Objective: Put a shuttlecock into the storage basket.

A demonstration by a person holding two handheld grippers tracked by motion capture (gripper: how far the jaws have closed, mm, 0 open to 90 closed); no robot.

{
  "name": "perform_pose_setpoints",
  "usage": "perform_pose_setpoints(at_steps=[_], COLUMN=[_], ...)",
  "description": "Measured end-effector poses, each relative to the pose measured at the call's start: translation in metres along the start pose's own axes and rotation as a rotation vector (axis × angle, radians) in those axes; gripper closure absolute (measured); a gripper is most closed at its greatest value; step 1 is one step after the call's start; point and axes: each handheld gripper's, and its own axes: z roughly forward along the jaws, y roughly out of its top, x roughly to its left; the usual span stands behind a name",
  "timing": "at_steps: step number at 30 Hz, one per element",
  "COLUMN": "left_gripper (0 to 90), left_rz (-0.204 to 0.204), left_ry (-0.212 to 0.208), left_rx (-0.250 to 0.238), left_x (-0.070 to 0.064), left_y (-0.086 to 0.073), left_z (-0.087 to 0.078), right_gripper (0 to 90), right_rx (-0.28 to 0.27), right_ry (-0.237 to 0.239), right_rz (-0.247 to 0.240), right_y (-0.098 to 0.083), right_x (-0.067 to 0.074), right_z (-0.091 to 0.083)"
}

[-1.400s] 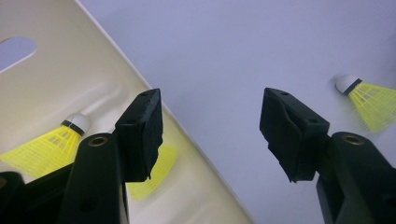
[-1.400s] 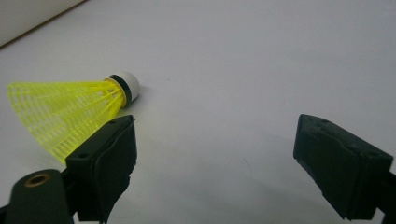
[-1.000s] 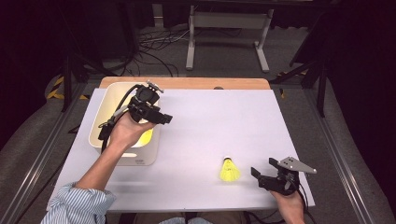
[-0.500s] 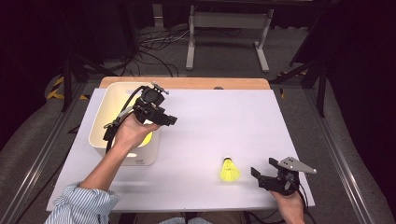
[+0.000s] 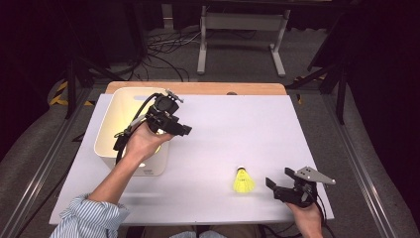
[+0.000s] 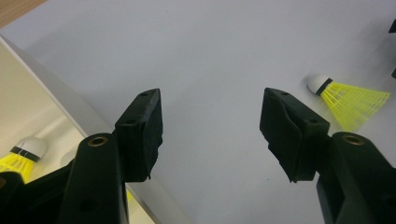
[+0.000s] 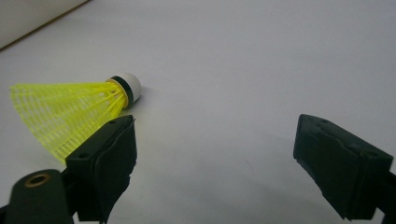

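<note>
A yellow shuttlecock (image 5: 243, 182) with a white cork lies on the white table top, cork pointing away from the person. My right gripper (image 5: 279, 177) rests just right of it, open; in the right gripper view (image 7: 217, 140) the shuttlecock (image 7: 70, 112) lies beside the left jaw, outside the gap. My left gripper (image 5: 181, 128) hovers over the right rim of the white bin (image 5: 111, 119), open and empty (image 6: 212, 107). A second yellow shuttlecock (image 6: 21, 156) lies inside the bin, and the table shuttlecock (image 6: 348, 100) appears farther off.
The bin's rim (image 6: 56, 93) passes under my left jaw. A wooden strip (image 5: 198, 88) edges the table's far side. Metal rails run along both sides, and a stand (image 5: 237, 39) and cables sit on the floor beyond.
The left hand and its gripper have drifted slightly right and toward the person, from over the bin to its right rim. The right gripper and the shuttlecock have not moved.
</note>
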Motion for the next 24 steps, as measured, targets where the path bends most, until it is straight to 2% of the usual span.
perform_pose_setpoints(at_steps=[24], left_gripper=[38.9], left_rz=[0.029], left_ry=[-0.02], left_rx=[-0.006], left_x=[-0.0086], left_y=[-0.0031], left_z=[0.0046], right_gripper=[14.0], right_rx=[0.01], right_ry=[-0.013], right_rz=[-0.002], right_y=[0.0009], right_x=[0.0004], right_z=[0.0025])
